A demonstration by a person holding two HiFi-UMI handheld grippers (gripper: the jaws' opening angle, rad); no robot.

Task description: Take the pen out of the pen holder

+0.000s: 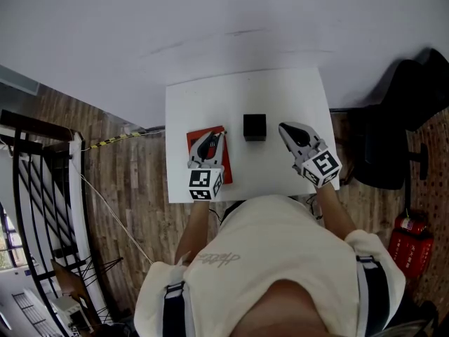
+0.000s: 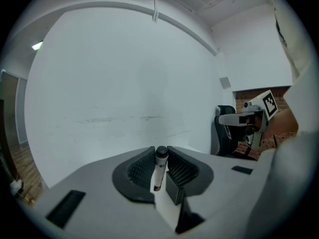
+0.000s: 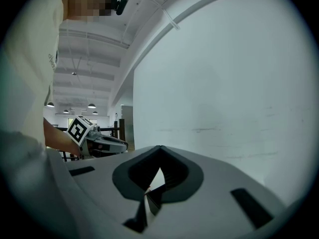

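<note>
The black cube pen holder (image 1: 255, 126) stands in the middle of the white table (image 1: 210, 100). My left gripper (image 1: 212, 137) hovers left of it, above a red notebook (image 1: 194, 140). In the left gripper view that gripper (image 2: 160, 151) is shut on a white pen with a black cap (image 2: 158, 171), held upright, with the holder (image 2: 174, 189) showing just behind it. My right gripper (image 1: 286, 127) rests right of the holder. Its jaw tips meet in the right gripper view (image 3: 160, 147), nothing between them. The holder (image 3: 155, 200) shows low in the gap behind the jaws.
A black office chair (image 1: 382, 139) stands beyond the table's right edge, with a red fire extinguisher (image 1: 407, 241) on the wooden floor nearer me. A black metal rack (image 1: 35, 188) is at the far left. A white wall rises behind the table.
</note>
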